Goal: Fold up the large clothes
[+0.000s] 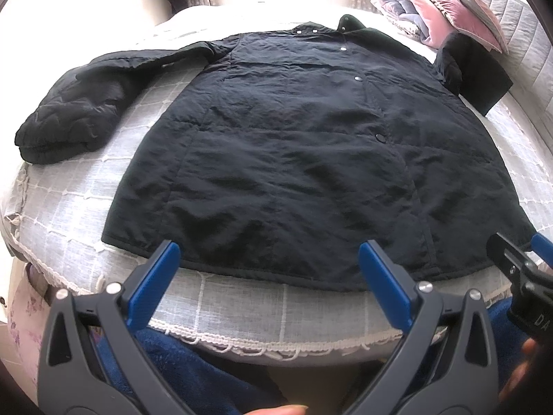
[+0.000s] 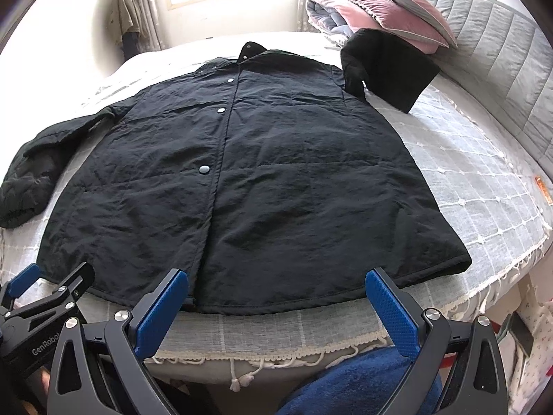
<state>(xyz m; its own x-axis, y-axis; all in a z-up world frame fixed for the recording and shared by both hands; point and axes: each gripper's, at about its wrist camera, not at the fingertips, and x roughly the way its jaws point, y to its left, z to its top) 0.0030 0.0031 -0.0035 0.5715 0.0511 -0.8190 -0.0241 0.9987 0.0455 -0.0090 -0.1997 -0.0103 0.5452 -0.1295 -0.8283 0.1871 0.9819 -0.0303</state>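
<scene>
On the bed: the black coat (image 2: 262,173) lies flat on the grey checked bedspread (image 2: 477,186), front side up, its hem at the near edge and its collar at the far side.
Left gripper (image 1: 269,276): it hovers just above the hem, jaws released, holding nothing.
Right gripper (image 2: 276,307): also just before the hem, jaws released and empty.
Step in hand: I judge that folding is not yet begun; the first move is probably to bring a sleeve or one side over the body.
How to do it well: take the padded cloth deep between the jaws, lift both points together, and lay the fold straight along the snap line.
Left sleeve (image 1: 69,117): spread outward, well apart from the body.
Right sleeve (image 2: 387,65): bent, near the pink pillows (image 2: 390,14).
Look: dark, quilted, wrinkled, snaps (image 2: 205,169) closed.
</scene>
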